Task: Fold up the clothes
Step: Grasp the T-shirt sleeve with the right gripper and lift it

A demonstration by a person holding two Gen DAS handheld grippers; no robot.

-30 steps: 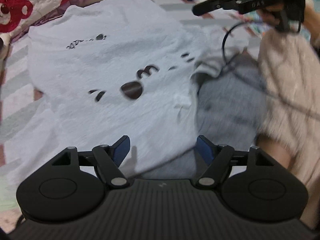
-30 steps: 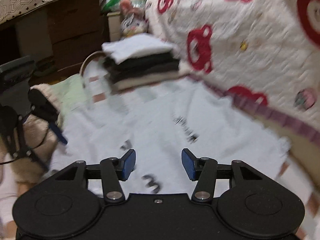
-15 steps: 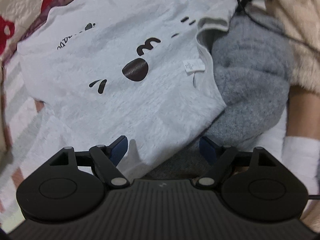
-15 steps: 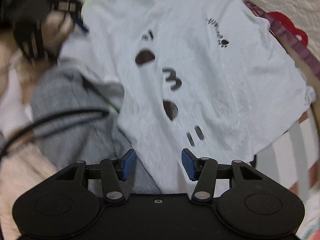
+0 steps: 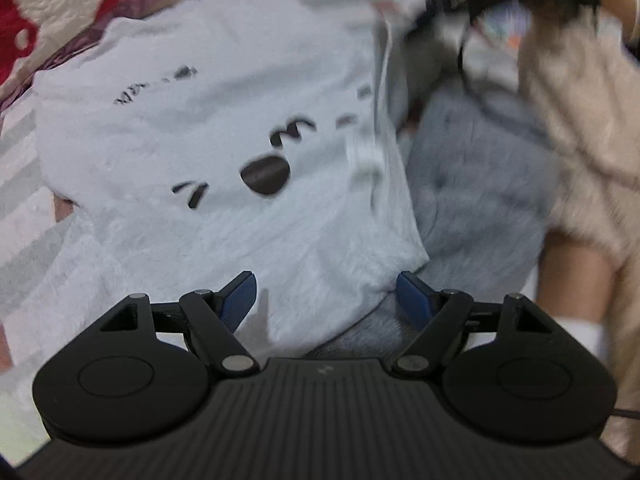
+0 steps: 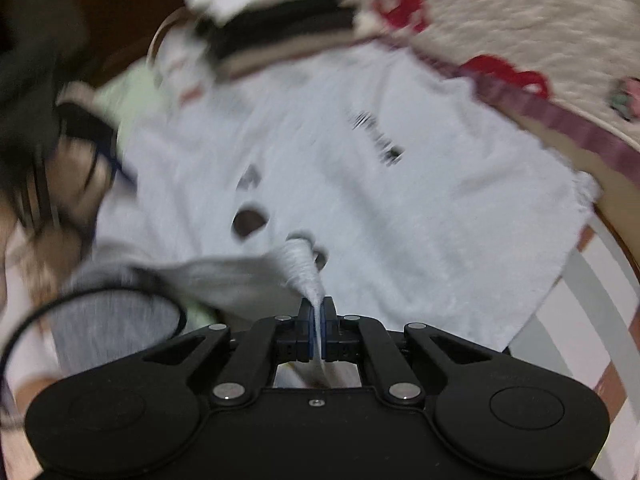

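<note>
Right wrist view shows your pale grey T-shirt point(image 6: 420, 216) spread print-up on the bed, and the change is plain: half a second ago your right gripper point(image 6: 318, 326) hung over the cloth with its jaws apart, and now they have snapped shut on a pinch of the shirt's near edge, which rises in a twisted peak from the blue pads. That reads as the fold beginning on that side; the fabric is gathered and ready to be carried over the print, though the picture is blurred and I cannot tell which part of the shirt you caught.

Your left gripper point(image 5: 326, 294) has not followed. Its jaws stand wide, wider than a second ago, and have sunk slightly toward the shirt's corner point(image 5: 404, 256); the cloth lies between the fingers but the pads do not press it. To my eye you should close that side before you lift, or the fold will drag crooked.

Counting outward: one shirt under work, with one dark oval point(image 5: 264, 174) in its print showing in the left view. One stack of folded clothes point(image 6: 280, 24) sits at the far end, about four layers, white on top, dark ones beneath and a pale one lowest. One quilt with red shapes point(image 6: 520, 12) runs along the shirt's far edge. Two grippers, and a fluffy beige sleeve point(image 5: 576, 120) beside grey-clad legs point(image 5: 480, 184).
</note>
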